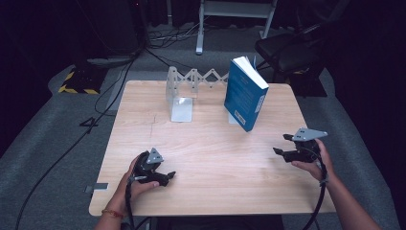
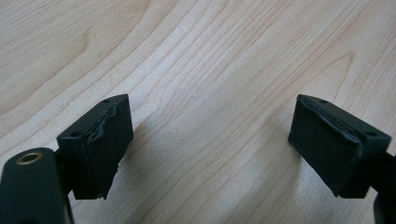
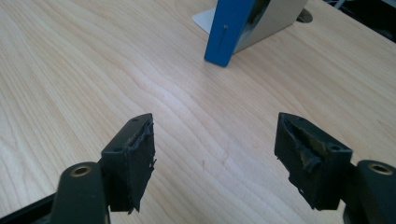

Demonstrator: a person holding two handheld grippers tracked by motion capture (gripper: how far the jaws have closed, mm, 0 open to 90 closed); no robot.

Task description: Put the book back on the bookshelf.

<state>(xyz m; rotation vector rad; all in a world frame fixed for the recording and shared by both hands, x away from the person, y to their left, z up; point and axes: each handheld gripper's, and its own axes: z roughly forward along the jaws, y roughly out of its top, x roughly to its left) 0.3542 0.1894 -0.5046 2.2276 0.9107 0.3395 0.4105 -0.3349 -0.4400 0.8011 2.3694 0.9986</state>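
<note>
A blue book [image 1: 245, 93] stands upright and tilted at the far right of the wooden table [image 1: 215, 158], leaning on a metal bookend [image 3: 275, 21]; its lower corner [image 3: 231, 32] is ahead in the right gripper view. My left gripper [image 1: 170, 176] rests low near the table's front left, open, with only bare wood between its pads [image 2: 107, 144]. Held by a hand near the right edge, my right gripper [image 1: 282, 144] points left toward the middle and is open with nothing in it [image 3: 215, 144]. It is well short of the book.
An expanding metal book rack [image 1: 191, 79] with an upright end plate [image 1: 179, 100] stands at the back centre. Beyond the table are a dark chair [image 1: 287, 48], floor cables [image 1: 110, 91] and a white frame [image 1: 234, 9]. Bare wood lies between the two grippers.
</note>
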